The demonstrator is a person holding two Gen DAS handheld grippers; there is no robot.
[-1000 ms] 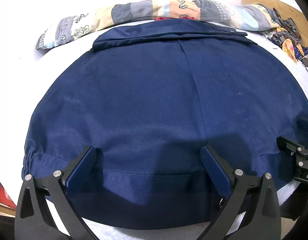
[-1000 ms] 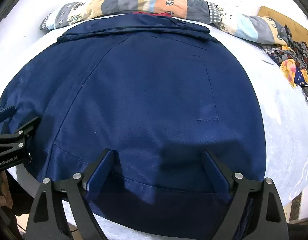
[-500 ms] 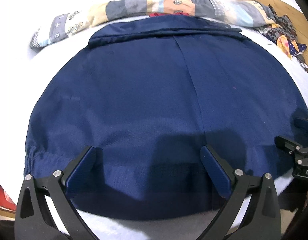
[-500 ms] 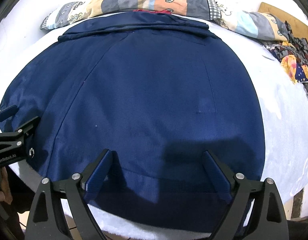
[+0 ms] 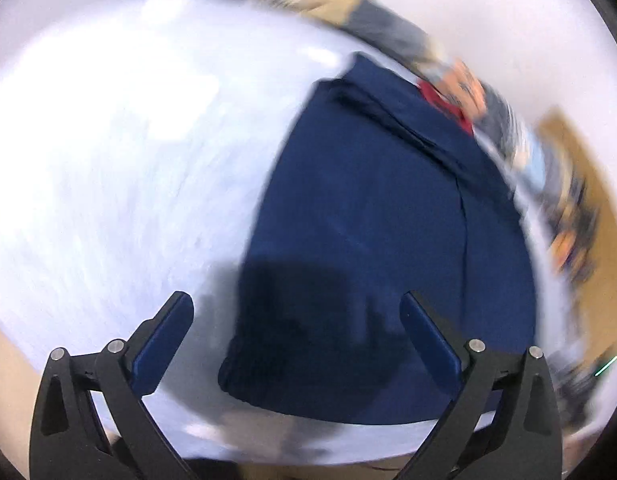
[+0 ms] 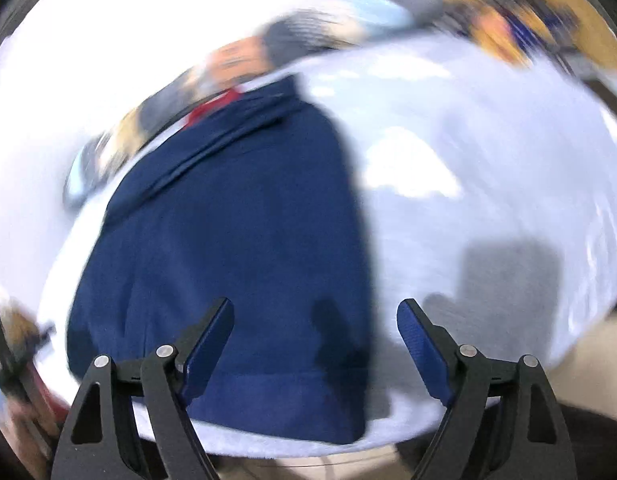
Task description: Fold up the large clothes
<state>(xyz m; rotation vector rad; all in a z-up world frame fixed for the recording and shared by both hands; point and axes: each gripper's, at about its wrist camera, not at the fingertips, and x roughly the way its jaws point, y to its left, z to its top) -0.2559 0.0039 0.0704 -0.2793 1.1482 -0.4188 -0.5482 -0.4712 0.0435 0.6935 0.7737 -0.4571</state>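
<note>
The left gripper [image 5: 296,336] stands wide open and empty; the right gripper [image 6: 314,344], jaws closing, grips nothing. A second ago both hovered at the near hem of the dark navy folded garment [image 5: 368,240]; now each has swung outward to that garment's side edges on the white padded table [image 5: 120,168], probably to begin a sideways fold.

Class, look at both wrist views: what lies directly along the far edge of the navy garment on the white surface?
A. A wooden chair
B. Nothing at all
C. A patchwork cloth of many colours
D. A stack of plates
C: a long patchwork cloth of grey, tan and orange patches runs beside the navy garment's far edge; the right wrist view also shows it, blurred.
</note>
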